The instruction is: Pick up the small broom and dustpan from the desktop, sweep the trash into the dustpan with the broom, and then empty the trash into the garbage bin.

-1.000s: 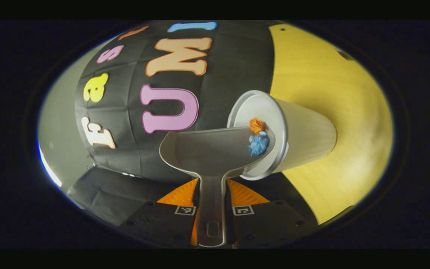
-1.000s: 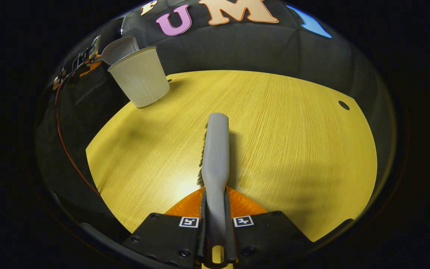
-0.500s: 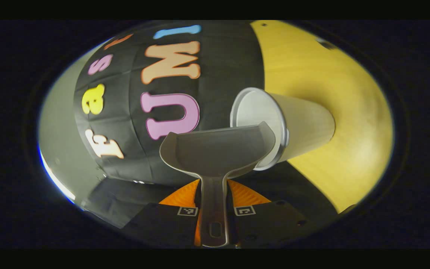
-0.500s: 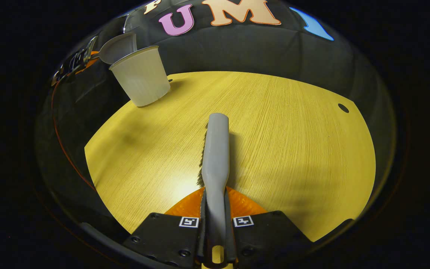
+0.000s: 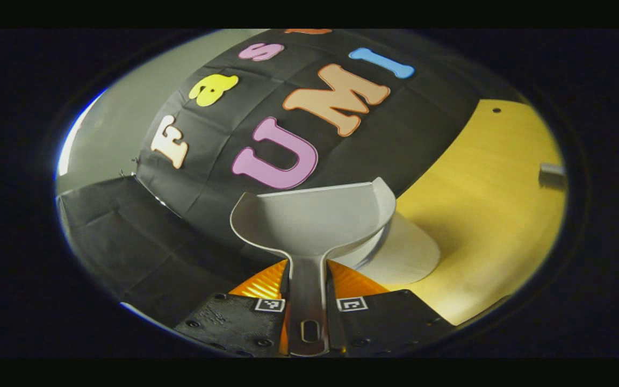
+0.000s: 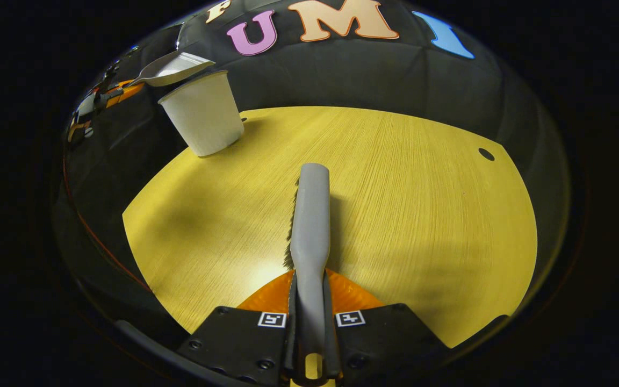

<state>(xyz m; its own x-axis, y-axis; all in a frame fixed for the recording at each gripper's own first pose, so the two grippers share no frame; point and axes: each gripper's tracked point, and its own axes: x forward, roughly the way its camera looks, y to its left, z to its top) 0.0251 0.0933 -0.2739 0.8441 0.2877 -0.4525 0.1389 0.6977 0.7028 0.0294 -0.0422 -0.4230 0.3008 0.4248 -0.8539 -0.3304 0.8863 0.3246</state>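
Note:
My left gripper (image 5: 307, 282) is shut on the handle of the grey dustpan (image 5: 312, 217). The pan is held roughly level, and its scoop shows no trash inside. The white garbage bin (image 5: 409, 252) stands upright on the yellow desktop (image 5: 481, 183), just behind and under the pan's right edge. In the right gripper view the dustpan (image 6: 172, 67) hovers over the bin (image 6: 202, 115) at the table's far left corner, with the left gripper (image 6: 100, 99) beside it. My right gripper (image 6: 309, 293) is shut on the grey broom (image 6: 310, 215), which points forward low over the desktop (image 6: 406, 204). The bin's inside is hidden.
The broom's tip (image 5: 551, 172) shows at the far right of the left gripper view. A small round hole (image 6: 486, 154) sits near the desktop's far right edge. The black cloth wall stands close behind the bin.
The orange and blue trash slid off the tilted dustpan into the bin. The left gripper then rolled the pan back to level above the bin. The right gripper and broom stayed put.

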